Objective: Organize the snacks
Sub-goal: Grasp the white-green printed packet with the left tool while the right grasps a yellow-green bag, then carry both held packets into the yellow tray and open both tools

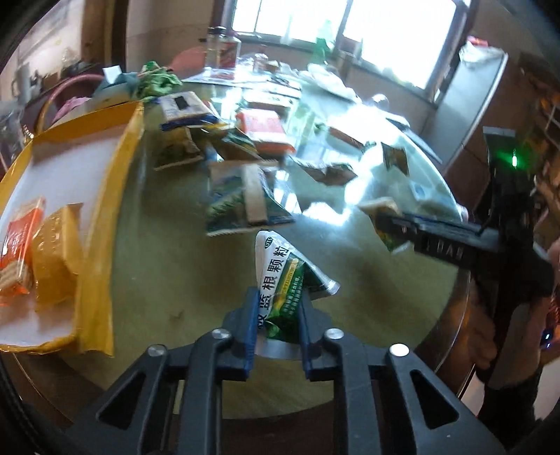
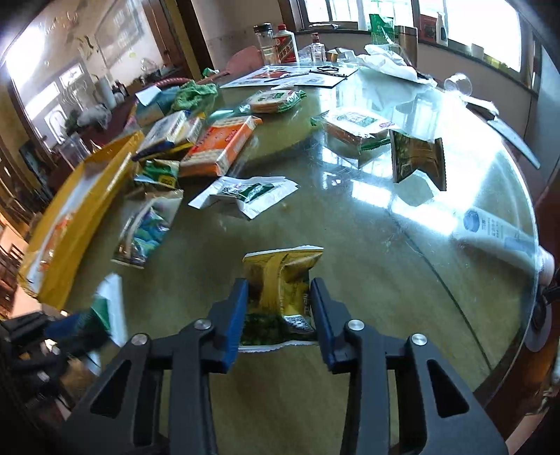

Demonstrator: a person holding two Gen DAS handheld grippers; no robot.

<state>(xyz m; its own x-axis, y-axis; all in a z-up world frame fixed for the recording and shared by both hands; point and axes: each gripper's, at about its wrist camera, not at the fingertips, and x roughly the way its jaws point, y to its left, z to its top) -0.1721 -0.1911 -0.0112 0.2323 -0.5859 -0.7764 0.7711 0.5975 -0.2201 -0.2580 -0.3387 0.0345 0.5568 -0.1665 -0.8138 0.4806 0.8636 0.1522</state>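
Snacks across our table point(image 2: 350, 350)

Left of us the tray point(image 1: 101, 182) holds two packets point(image 1: 38, 252); loose packets point(image 2: 224, 147) lie behind.

1. Round table point(image 2: 402, 245), glass-topped, yellow-green under the glass, dark wood rim; strong glare on its far side.
2. Windows point(image 1: 395, 31) behind the table, blown out by daylight; sill point(image 2: 455, 45) below them carries bottles and small clutter.
3. Beige wall point(image 2: 224, 21) at the left; dark wooden door frame point(image 2: 182, 31) beside it.
4. More windows point(image 2: 59, 87) on the far left wall, also bright.
5. Grey cabinet point(image 1: 472, 91) at the right, near the window.
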